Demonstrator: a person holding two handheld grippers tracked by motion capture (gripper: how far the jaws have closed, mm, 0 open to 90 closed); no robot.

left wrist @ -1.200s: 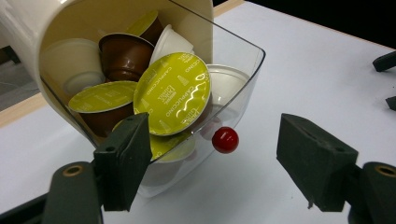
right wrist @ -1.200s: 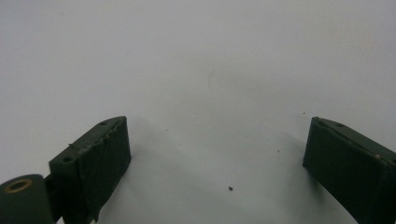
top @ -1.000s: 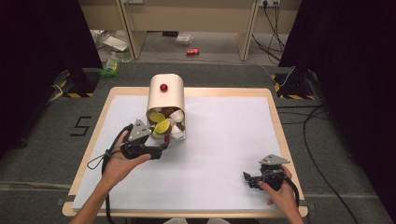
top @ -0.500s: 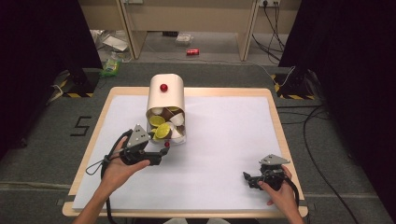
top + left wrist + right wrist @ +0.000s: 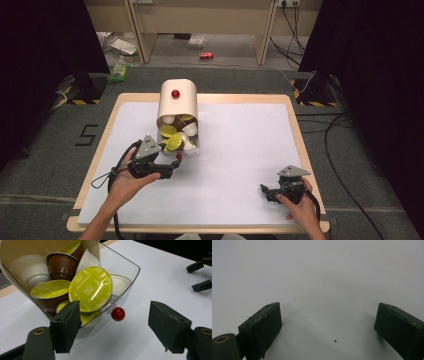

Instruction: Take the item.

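Observation:
A cream dispenser (image 5: 177,102) with a red knob on its top lies in the middle of the white table. Its clear drawer (image 5: 194,145) stands out toward me, full of several coffee capsules, some with yellow-green lids (image 5: 90,288), some brown or white. A small red knob (image 5: 118,314) sits on the drawer's front. My left gripper (image 5: 171,170) is just in front of the drawer, open. In the left gripper view (image 5: 116,327) the knob lies a little beyond the gap, touching neither pad. My right gripper (image 5: 264,190) rests open near the front right, over bare table (image 5: 328,330).
The white sheet (image 5: 240,150) covers a wood-edged table (image 5: 295,125). Cables trail from both grippers. On the floor beyond lie a red can (image 5: 206,55) and some litter. My right gripper's jaws appear far off in the left gripper view (image 5: 200,275).
My left gripper has drawn back a little from the drawer's front toward the near edge, so the drawer's red knob now stands free of it. The right gripper has stayed put.

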